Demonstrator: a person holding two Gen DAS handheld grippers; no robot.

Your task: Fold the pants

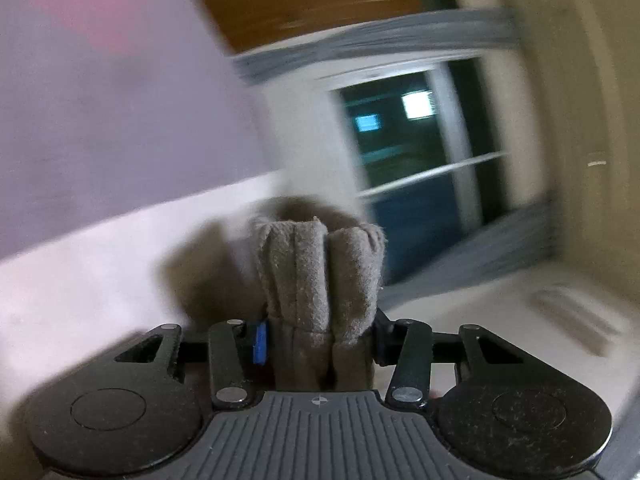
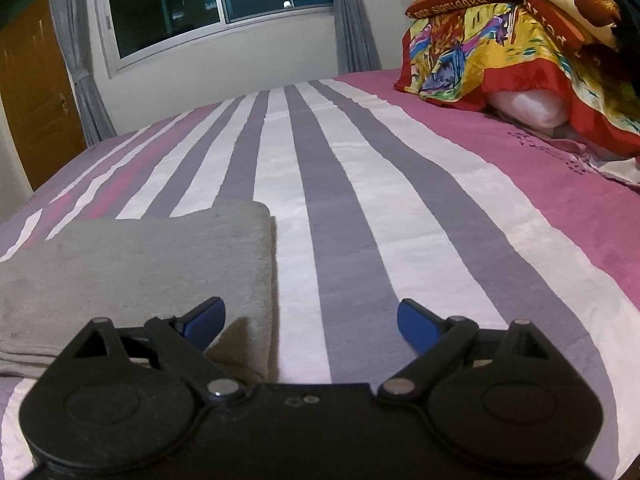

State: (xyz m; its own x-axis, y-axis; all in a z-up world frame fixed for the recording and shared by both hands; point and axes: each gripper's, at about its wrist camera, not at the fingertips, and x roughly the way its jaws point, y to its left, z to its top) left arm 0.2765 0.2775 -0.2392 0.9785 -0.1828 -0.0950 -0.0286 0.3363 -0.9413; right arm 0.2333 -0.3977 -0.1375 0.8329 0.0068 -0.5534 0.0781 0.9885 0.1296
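While the left tongs (image 1: 320, 336) pinch a bunched thickness of soft grey pants cloth (image 1: 316, 276), the right tongs (image 2: 310, 320) gape empty beside the folded grey stack (image 2: 136, 264); next, probably laying and releasing it.

Setting: a home bedroom. Landmark is a wide bed (image 2: 360, 184) under a purple, white and pink striped cloth cover. At its far right corner, a heap of bright printed pillows and blankets (image 2: 516, 40). Behind the bed, a white-framed sliding glass window (image 2: 216, 4) with grey curtains (image 2: 76, 56). Far left of the bed, a brown wooden door (image 2: 32, 92).
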